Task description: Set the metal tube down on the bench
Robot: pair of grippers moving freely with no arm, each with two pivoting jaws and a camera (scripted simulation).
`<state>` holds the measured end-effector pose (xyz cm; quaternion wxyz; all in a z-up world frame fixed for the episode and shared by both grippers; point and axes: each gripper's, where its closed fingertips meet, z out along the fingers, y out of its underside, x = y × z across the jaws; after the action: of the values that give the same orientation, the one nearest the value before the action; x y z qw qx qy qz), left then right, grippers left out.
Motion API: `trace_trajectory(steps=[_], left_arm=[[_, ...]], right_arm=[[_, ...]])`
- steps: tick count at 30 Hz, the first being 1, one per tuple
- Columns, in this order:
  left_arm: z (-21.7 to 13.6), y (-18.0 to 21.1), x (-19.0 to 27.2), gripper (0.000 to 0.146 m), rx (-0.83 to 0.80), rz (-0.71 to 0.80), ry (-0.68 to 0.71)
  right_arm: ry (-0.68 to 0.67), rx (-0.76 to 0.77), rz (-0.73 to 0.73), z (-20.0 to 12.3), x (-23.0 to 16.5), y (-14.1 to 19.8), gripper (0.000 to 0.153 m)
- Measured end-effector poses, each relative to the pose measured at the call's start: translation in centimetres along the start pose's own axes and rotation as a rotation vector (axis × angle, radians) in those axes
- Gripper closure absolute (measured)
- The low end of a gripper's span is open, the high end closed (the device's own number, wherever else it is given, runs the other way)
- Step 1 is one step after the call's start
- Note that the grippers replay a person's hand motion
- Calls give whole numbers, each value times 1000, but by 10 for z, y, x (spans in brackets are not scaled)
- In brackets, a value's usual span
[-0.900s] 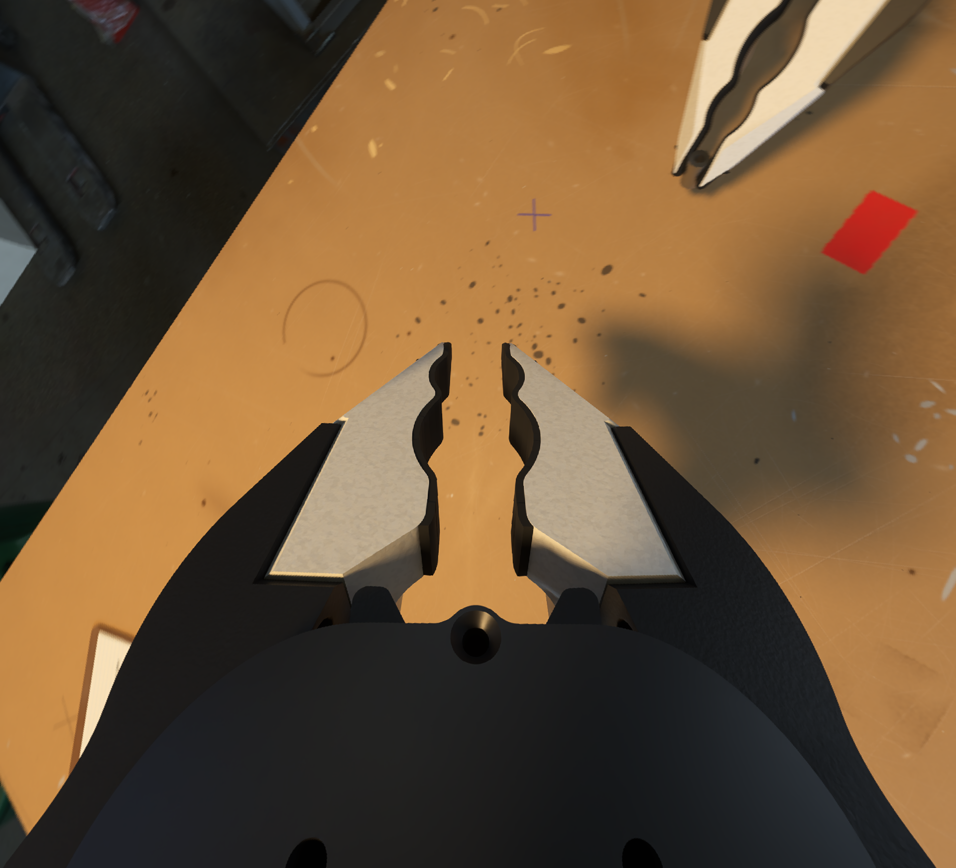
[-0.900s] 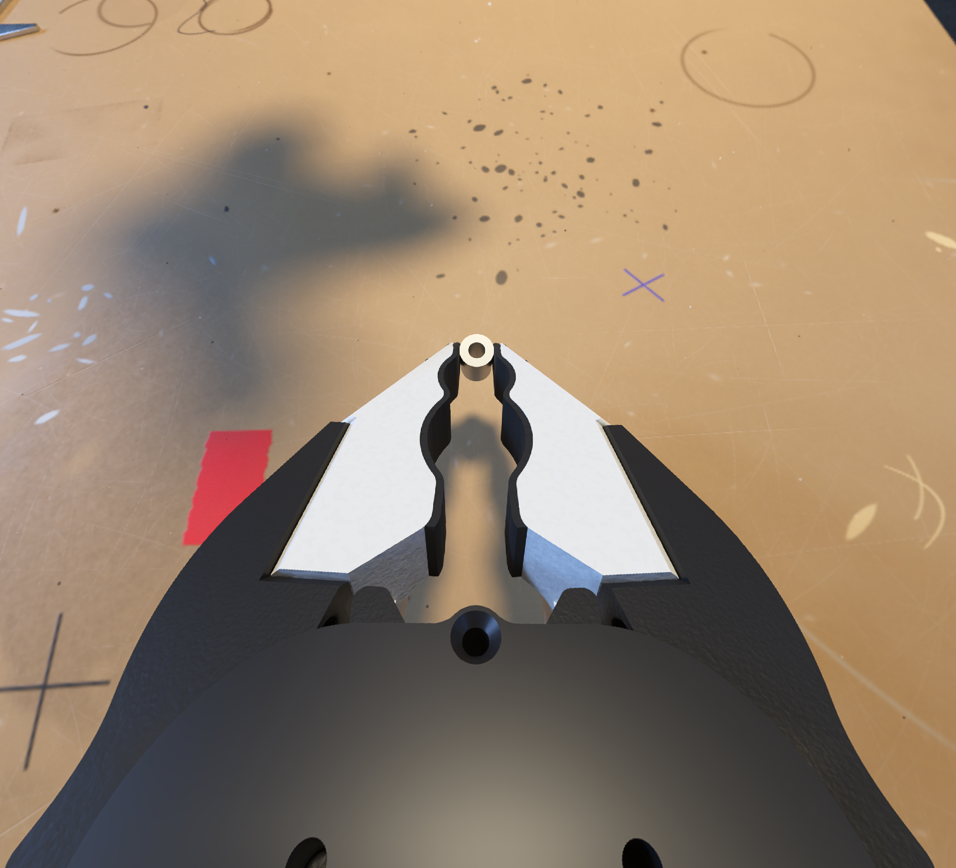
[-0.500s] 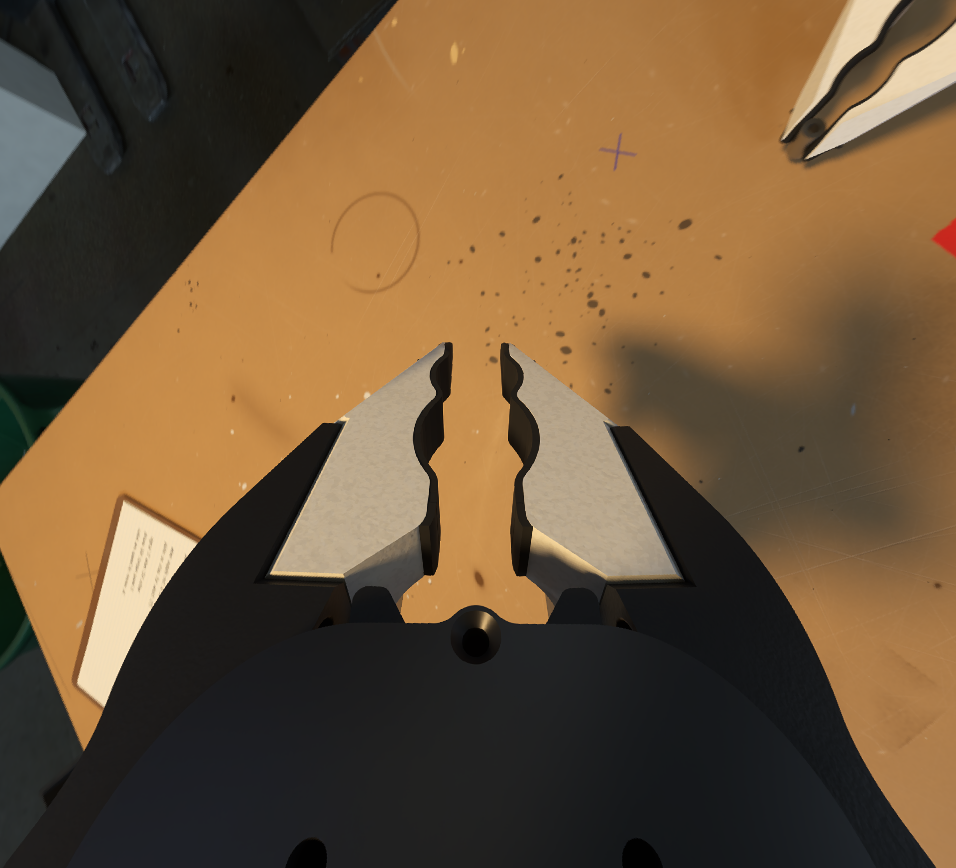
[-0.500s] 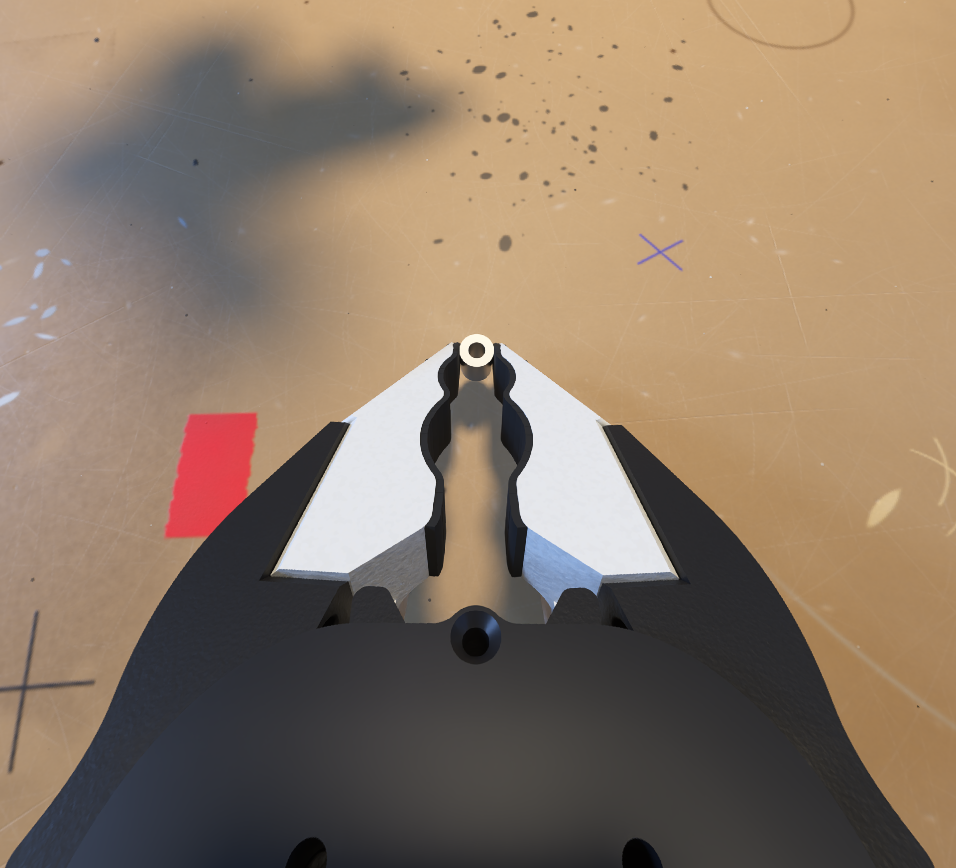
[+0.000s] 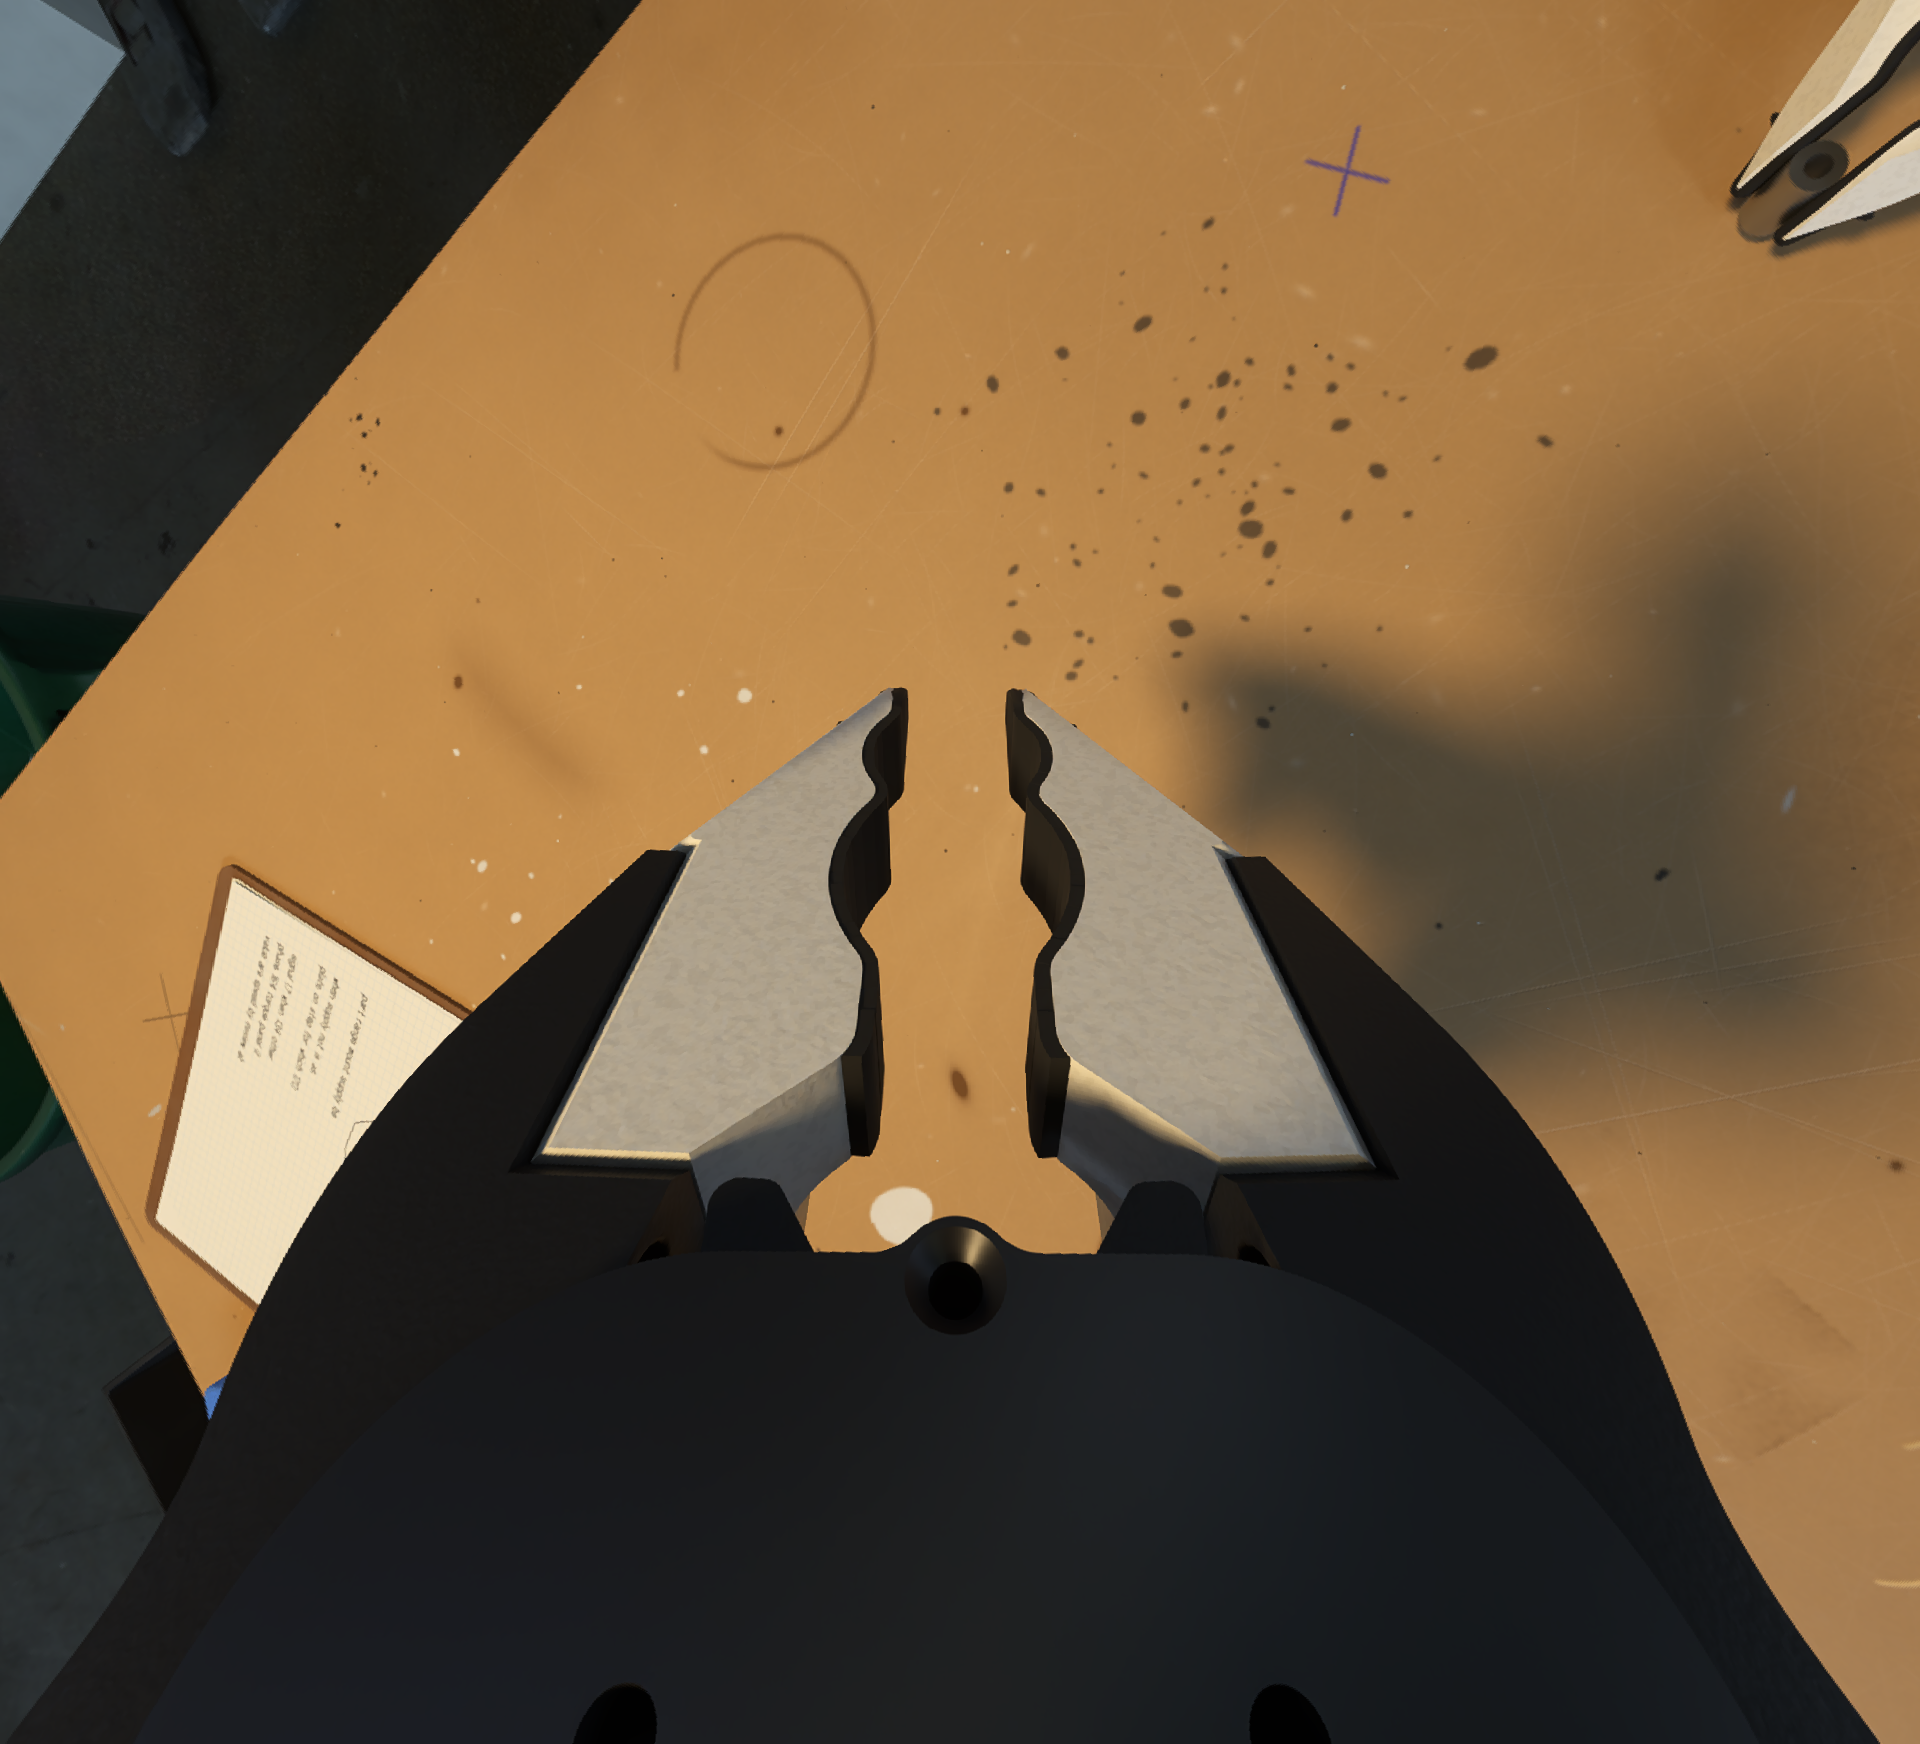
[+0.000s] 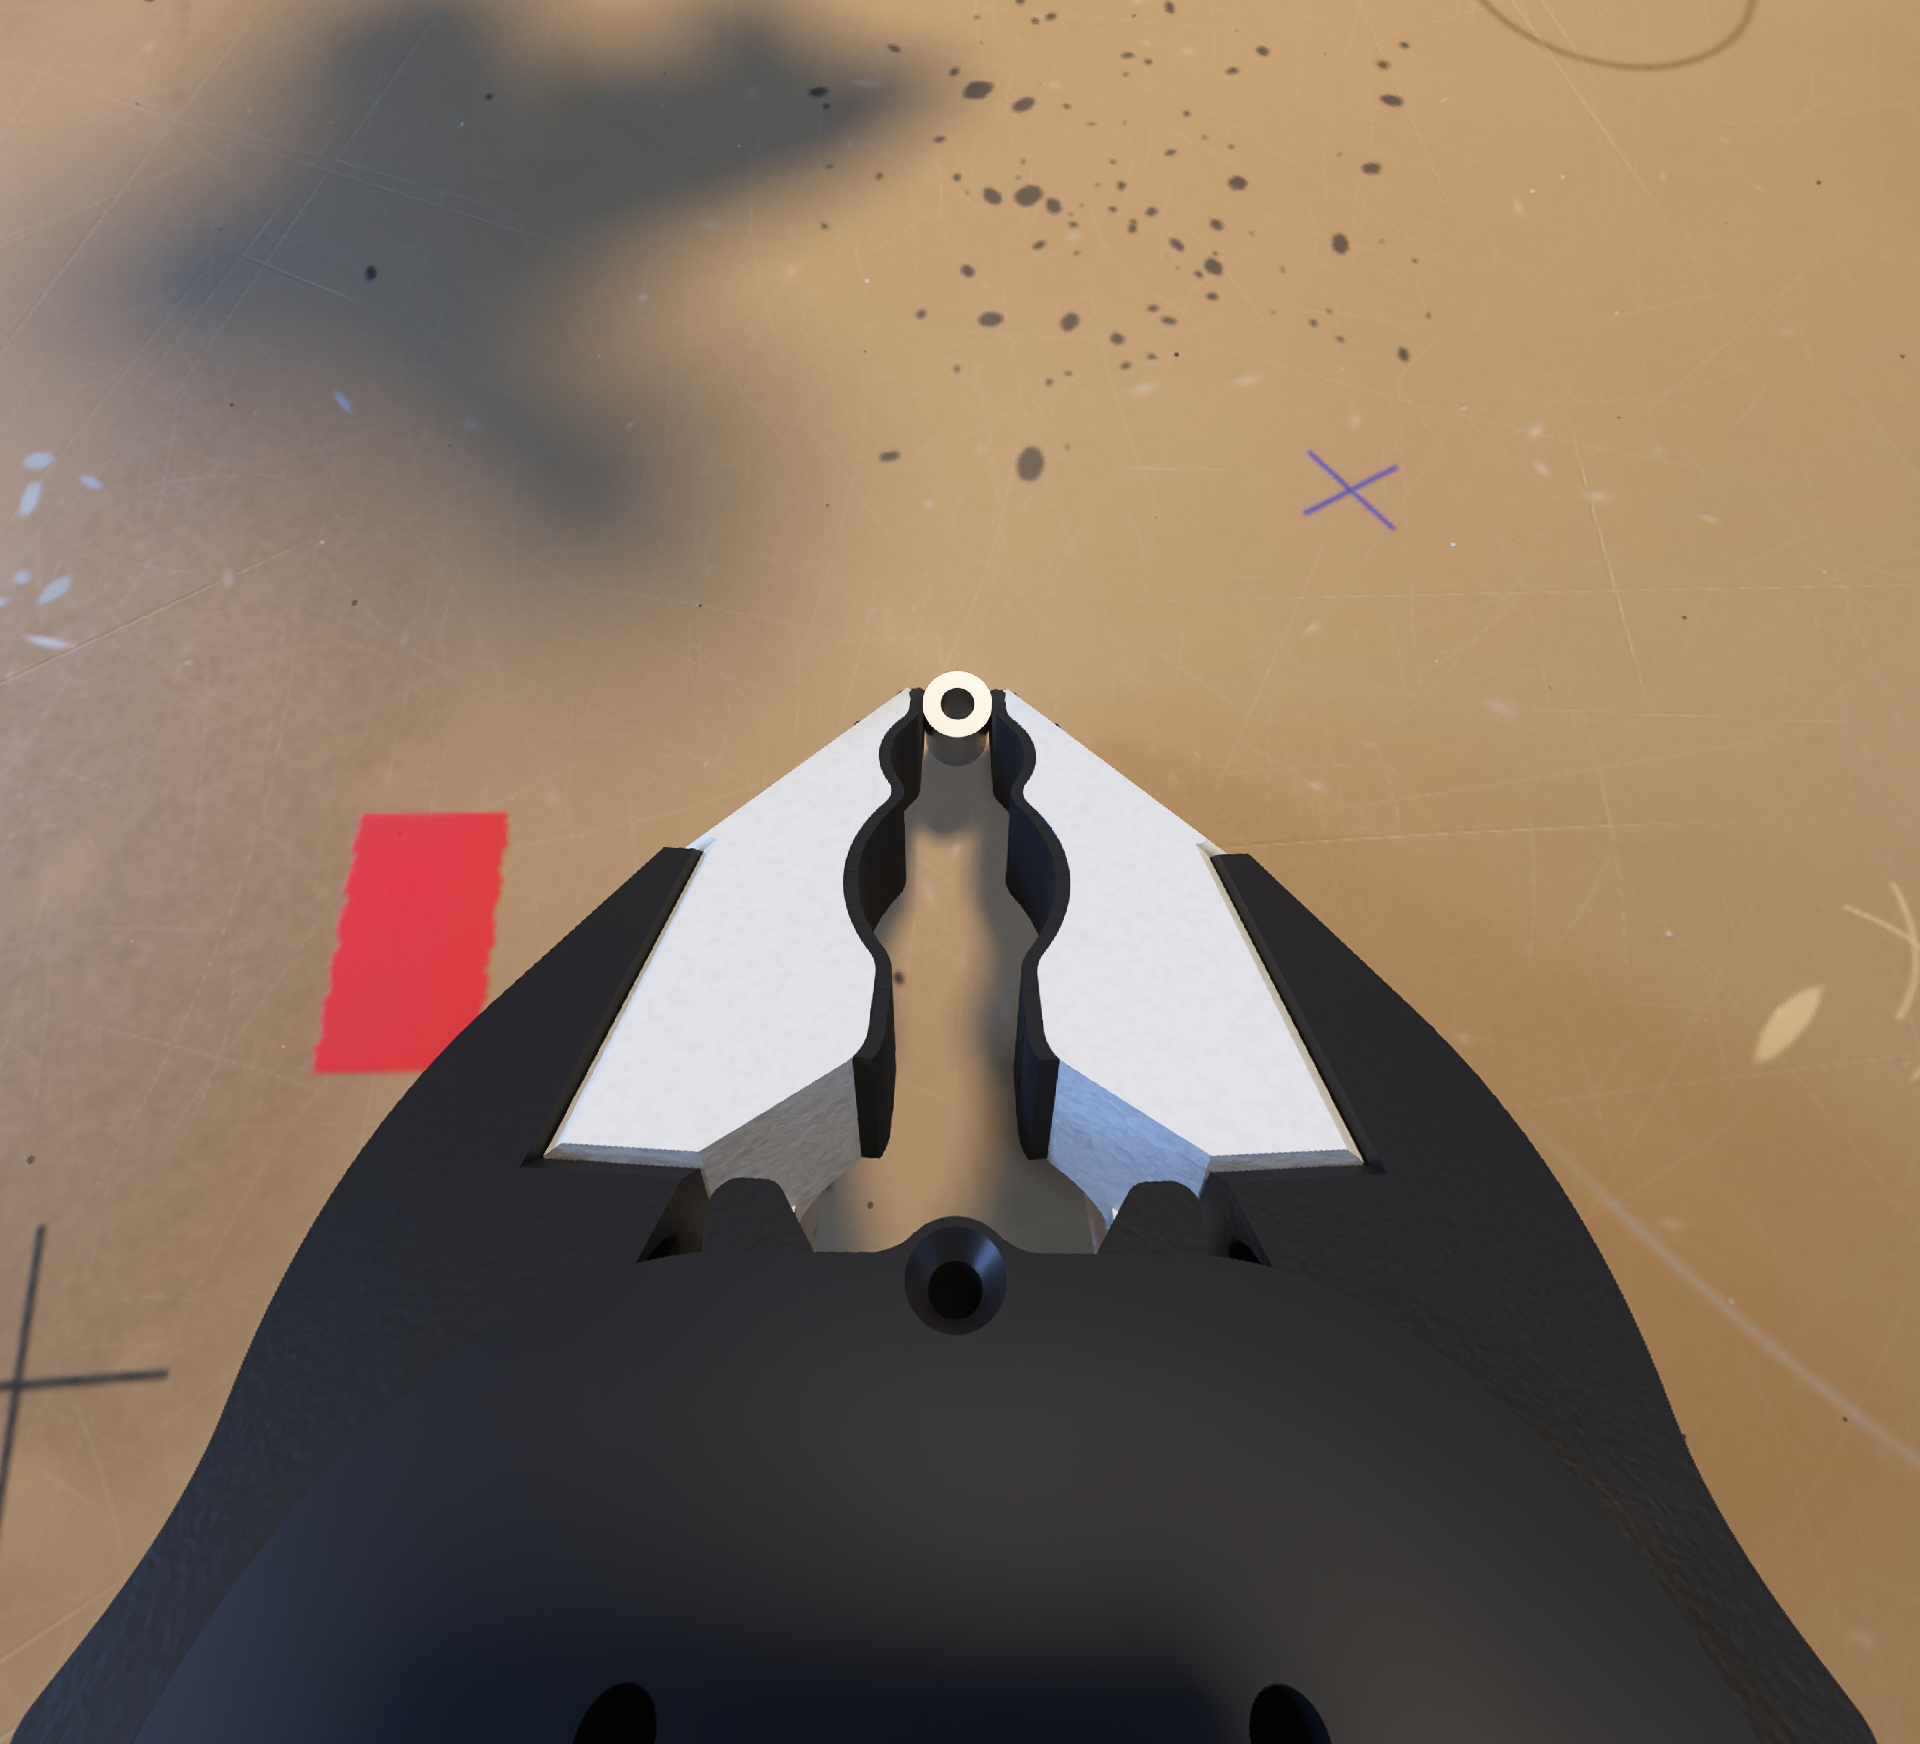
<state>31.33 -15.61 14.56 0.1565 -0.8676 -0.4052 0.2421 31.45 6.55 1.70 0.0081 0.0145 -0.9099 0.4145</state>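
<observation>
Right gripper (image 6: 957, 707): its two fingers are closed almost fully on the metal tube (image 6: 957, 704), which sits at the very tips and is seen end-on as a small pale ring with a hole.
Tube position: held upright between the tips, pointing down to the bench (image 6: 1558, 759); its lower end is hidden in this view, so I cannot tell if it already touches the surface.
Reason for the grip: I judge that the tip grip keeps the tube free of the wider hollows of the fingers, so it can drop out cleanly when they part.
Left gripper (image 5: 956, 707): its fingers stand a little apart with nothing between them; only bare bench shows in the gap. It hangs well apart from the right gripper, which appears in the far upper right corner of the left wrist view.
Marks nearby: a red patch (image 6: 414, 941) lies to the left of the right gripper, a purple cross (image 6: 1349, 490) to the front right, and dark specks (image 6: 1101, 208) farther ahead.
Edges: the bench edge and the dark floor (image 5: 260, 292) are near the left gripper, and a clipboard with a sheet (image 5: 281, 1060) lies by that edge.
Open room: around the tube the bench is flat and free, far from any edge, so I think setting it down is not crowded.
Risk: a round tube may roll after release.
</observation>
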Motion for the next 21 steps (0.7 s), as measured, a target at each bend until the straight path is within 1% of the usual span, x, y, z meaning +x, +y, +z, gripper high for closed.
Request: trace_trajectory(steps=[21], left_arm=[[3, 4, 1, 130, -40, 3, -3]], right_arm=[[-6, -24, 23, 3, 1, 6, 141]])
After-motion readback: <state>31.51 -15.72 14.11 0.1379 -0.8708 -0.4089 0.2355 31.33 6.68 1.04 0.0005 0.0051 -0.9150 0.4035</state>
